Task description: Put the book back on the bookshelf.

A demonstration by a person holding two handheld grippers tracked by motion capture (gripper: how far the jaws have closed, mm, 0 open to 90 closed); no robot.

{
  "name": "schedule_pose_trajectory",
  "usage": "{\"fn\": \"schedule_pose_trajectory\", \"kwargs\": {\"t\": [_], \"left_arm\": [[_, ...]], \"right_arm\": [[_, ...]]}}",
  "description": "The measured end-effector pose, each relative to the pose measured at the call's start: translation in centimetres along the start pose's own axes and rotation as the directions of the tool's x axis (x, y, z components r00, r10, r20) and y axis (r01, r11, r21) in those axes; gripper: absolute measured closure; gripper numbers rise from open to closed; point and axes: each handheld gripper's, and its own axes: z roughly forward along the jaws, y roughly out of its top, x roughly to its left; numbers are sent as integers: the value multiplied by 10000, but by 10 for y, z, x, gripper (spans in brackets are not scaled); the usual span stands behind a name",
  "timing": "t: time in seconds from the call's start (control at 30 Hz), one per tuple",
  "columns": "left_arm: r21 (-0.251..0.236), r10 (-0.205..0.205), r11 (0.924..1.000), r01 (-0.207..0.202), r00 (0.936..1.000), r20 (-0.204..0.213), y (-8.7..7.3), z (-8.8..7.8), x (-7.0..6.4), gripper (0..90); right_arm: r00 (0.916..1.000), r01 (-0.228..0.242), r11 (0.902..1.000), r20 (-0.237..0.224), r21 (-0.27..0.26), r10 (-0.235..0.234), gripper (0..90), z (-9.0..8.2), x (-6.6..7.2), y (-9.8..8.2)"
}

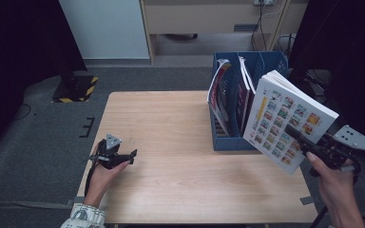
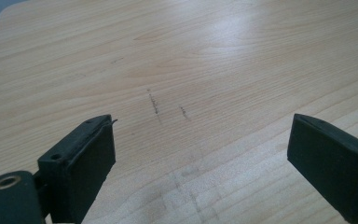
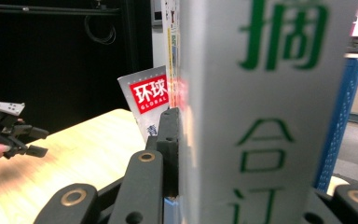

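1. Pale wooden tabletop [image 1: 171, 142] stands on grey carpet before dark curtains.
2. Left claw [image 2: 200, 154] rests open on the tabletop, nothing between its jaws.
3. Right claw [image 1: 298, 137] grips a thick white picture-covered book [image 1: 287, 118], raised beside the blue plastic file box [image 1: 228, 140].
4. The right gripper view shows green Chinese characters on the book's spine and a magazine [image 3: 149, 100] marked "GLOBAL".

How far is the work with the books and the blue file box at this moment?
Already done: two magazines stand in the blue file box. In hand: the right gripper holds a thick book by its spine, lifted in the air beside the box, not inside it. Left: probably to put this book into the box. The left gripper rests open on the table, holding nothing.
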Motion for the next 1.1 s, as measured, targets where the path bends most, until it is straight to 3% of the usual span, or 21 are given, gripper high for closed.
{"fn": "schedule_pose_trajectory", "kwargs": {"t": [0.63,1.1], "left_arm": [[1,44,10000,-44,10000,55,1,0,-1,76],[28,59,10000,-59,10000,48,1,0,0,77]], "right_arm": [[9983,-26,10000,578,-5,27,741,0,-11,10],[9924,-76,10000,1229,39,70,741,5,-24,13]]}}
